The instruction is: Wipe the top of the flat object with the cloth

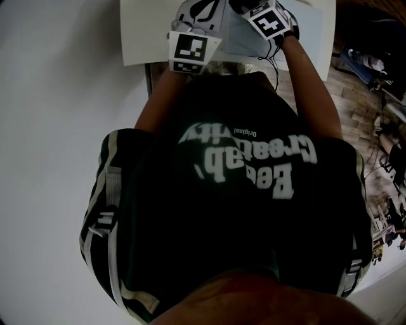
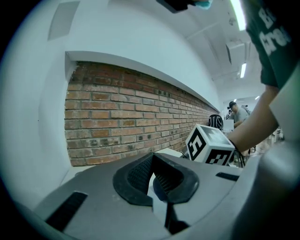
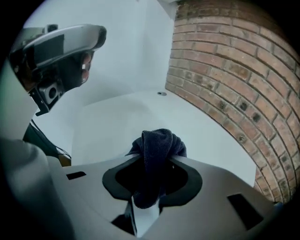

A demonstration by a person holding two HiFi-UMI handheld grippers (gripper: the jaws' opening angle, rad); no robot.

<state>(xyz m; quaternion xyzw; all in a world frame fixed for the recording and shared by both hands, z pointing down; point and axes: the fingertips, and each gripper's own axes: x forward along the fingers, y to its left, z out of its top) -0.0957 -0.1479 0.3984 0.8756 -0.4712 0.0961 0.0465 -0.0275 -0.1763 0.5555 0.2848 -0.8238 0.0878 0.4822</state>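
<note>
In the right gripper view my right gripper (image 3: 154, 158) is shut on a bunched dark blue cloth (image 3: 158, 140), held a little above a white tabletop (image 3: 117, 122). The left gripper (image 2: 152, 161) has its ribbed pads (image 2: 140, 173) closed together at the tips, with nothing between them. From the head view both grippers are at the top edge, seen by the left marker cube (image 1: 190, 54) and the right marker cube (image 1: 269, 19). Between them a pale grey-blue flat panel (image 1: 244, 41) lies on the white table (image 1: 139, 32). Most of the panel is hidden.
A red brick wall (image 3: 234, 79) runs along the table's far side, with a white ledge above it (image 2: 140, 65). My dark green shirt (image 1: 235, 190) fills most of the head view. Clutter and wood flooring (image 1: 374, 95) lie at the right.
</note>
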